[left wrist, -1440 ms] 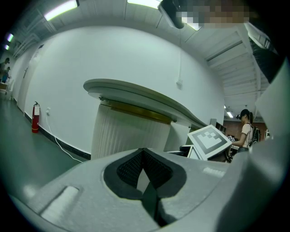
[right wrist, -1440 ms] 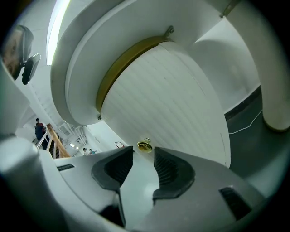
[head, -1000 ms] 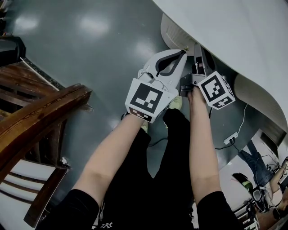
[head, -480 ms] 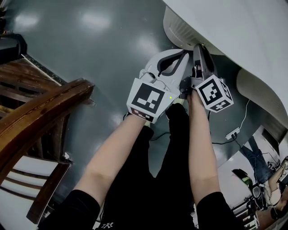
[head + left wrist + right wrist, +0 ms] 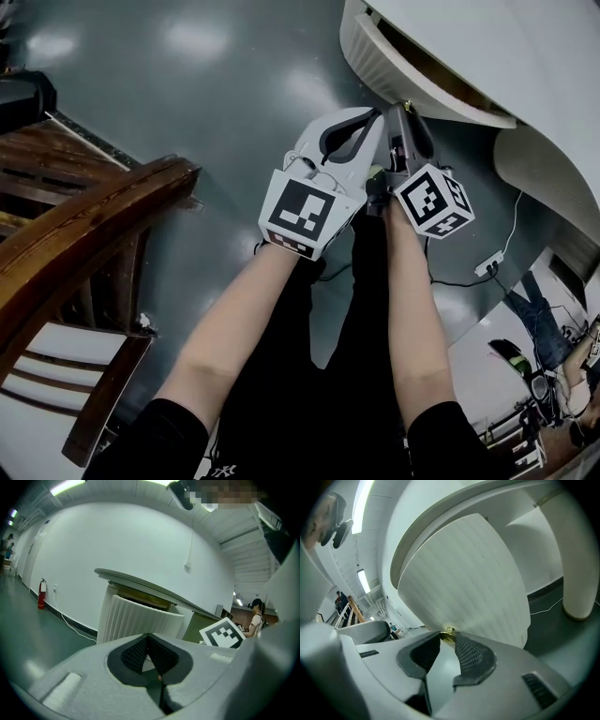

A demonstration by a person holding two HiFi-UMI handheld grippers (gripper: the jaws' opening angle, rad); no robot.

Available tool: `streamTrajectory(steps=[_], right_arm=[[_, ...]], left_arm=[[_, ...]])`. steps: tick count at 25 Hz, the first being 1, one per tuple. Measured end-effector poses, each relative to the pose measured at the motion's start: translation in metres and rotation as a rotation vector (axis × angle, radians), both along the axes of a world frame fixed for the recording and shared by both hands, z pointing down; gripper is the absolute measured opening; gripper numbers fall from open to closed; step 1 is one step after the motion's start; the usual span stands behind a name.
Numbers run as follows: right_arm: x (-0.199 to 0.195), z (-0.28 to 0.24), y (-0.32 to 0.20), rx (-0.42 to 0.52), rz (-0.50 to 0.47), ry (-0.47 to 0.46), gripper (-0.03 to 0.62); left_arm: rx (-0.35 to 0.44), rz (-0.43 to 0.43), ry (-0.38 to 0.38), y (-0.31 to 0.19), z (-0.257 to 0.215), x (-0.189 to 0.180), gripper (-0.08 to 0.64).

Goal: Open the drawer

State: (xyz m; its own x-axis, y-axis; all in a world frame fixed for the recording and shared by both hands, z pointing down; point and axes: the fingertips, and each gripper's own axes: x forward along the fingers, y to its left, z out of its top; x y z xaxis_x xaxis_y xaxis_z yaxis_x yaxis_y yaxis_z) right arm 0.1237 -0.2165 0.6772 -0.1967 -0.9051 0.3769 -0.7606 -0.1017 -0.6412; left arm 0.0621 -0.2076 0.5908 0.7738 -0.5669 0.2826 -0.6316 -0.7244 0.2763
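The drawer (image 5: 373, 64) has a white ribbed curved front and stands pulled partway out from under the white desk top (image 5: 525, 56), with a dark gap showing above it. My right gripper (image 5: 408, 114) is shut on the drawer's small brass knob (image 5: 448, 633), which sits between its tips (image 5: 447, 637) against the ribbed front (image 5: 473, 583). My left gripper (image 5: 378, 114) hangs beside it on the left, shut and holding nothing. In the left gripper view its pads (image 5: 148, 638) meet, and the drawer (image 5: 136, 619) lies ahead.
A dark wooden chair (image 5: 89, 239) stands at the left. A white power strip with its cable (image 5: 485, 268) lies on the grey floor at the right, by the desk's white pedestal (image 5: 534, 192). The person's legs are below the grippers. A red fire extinguisher (image 5: 41, 594) stands by the far wall.
The drawer has slid out from under the desk top, and its dark opening now shows. Both grippers have come back toward the person, the right one keeping hold of the knob.
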Motion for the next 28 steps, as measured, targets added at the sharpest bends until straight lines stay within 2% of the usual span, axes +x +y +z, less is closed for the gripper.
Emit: streamTrajectory(steps=[9,28], right_arm=[[-0.024,0.004,0.045,-0.037,-0.005,-0.001,0.109],[-0.065,0.008,0.108,-0.074,-0.015,0.003,0.110]], left_arm=[[-0.019,0.011,-0.010,0.035,-0.005,-0.018,0.008],[-0.025,0.023,-0.019,0.090,-0.019,-0.049,0.008]])
